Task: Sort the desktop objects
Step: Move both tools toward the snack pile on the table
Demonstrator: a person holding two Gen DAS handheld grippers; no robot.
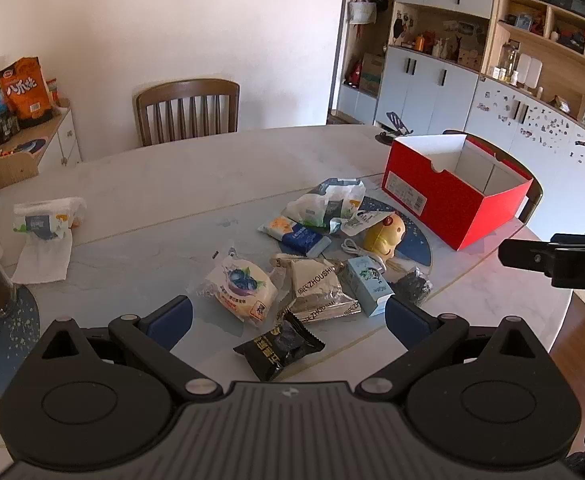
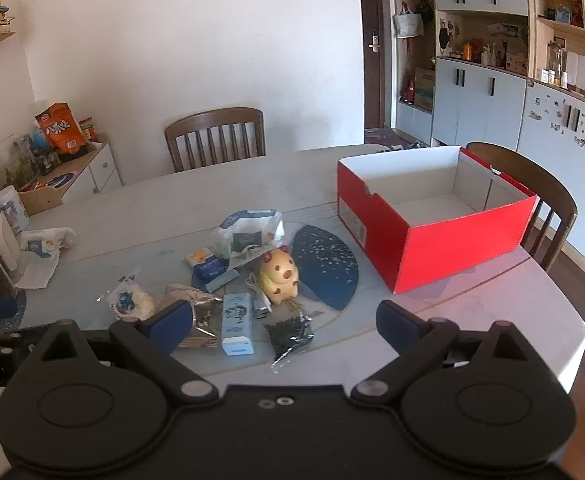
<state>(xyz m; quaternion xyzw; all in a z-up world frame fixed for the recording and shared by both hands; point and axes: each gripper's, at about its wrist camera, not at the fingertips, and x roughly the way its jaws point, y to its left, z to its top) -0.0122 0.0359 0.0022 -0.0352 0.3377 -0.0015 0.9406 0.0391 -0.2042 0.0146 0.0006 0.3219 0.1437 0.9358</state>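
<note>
The clutter to be sorted lies in a loose heap in the middle of the worktop (image 2: 140, 208): a black snack packet (image 1: 280, 346) nearest the left tongs (image 1: 288, 314), a blueberry pastry wrapper (image 1: 240, 286), a silver foil pouch (image 1: 316, 290), a pale blue carton (image 2: 237, 323), a dark clear-wrapped sachet (image 2: 290, 334), a yellow toy pig (image 2: 279, 276), a blue tissue pack (image 2: 209, 268) and a white plastic bag (image 2: 248, 230). Several of them touch or overlap. The red box (image 2: 432, 248) stands well apart to the right, its lid off, and the part of its floor that shows is bare. By that showing nothing has been sorted, and the whole pile is left to do.

Both tongs hang above the near edge with jaws spread wide and nothing between them; the right tongs (image 2: 284, 326) face the carton and sachet. A second bag (image 1: 46, 220) on a napkin lies off to the left.
</note>
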